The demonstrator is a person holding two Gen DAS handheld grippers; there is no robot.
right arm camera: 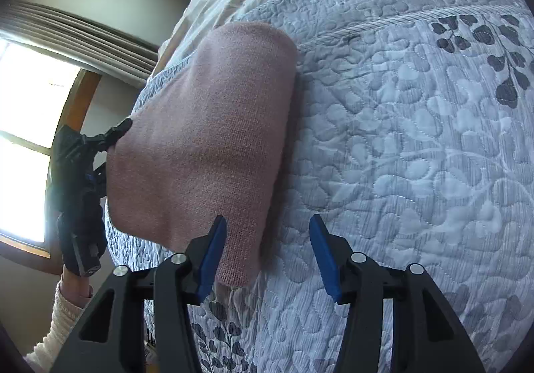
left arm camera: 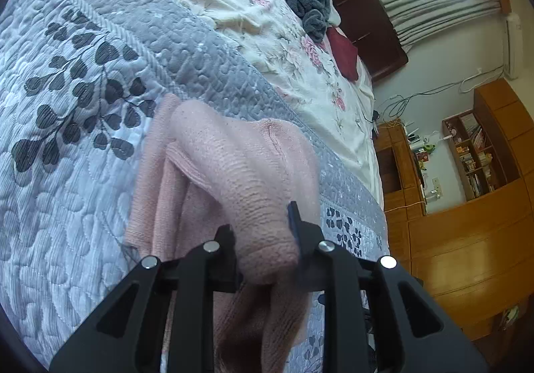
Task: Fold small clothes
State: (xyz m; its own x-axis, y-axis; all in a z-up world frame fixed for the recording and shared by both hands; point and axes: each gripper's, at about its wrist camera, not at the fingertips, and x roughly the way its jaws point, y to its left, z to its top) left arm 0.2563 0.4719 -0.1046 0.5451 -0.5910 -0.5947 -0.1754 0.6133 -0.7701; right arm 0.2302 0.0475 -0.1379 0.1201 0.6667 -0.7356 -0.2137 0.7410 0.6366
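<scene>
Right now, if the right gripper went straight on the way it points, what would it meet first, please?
Probably the grey-blue quilted bedspread: the open right gripper holds nothing, and the folded pink knitted garment lies mostly left of its line, though depth is unclear.

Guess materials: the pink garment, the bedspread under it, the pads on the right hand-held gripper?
Pink garment: soft knit, probably cotton or acrylic; fine ribbed stitches show.
Bedspread: quilted woven fabric, matte; stitched puffy leaf shapes.
Right hand-held gripper pads: blue, smooth, likely plastic or rubber; can't tell which.
</scene>
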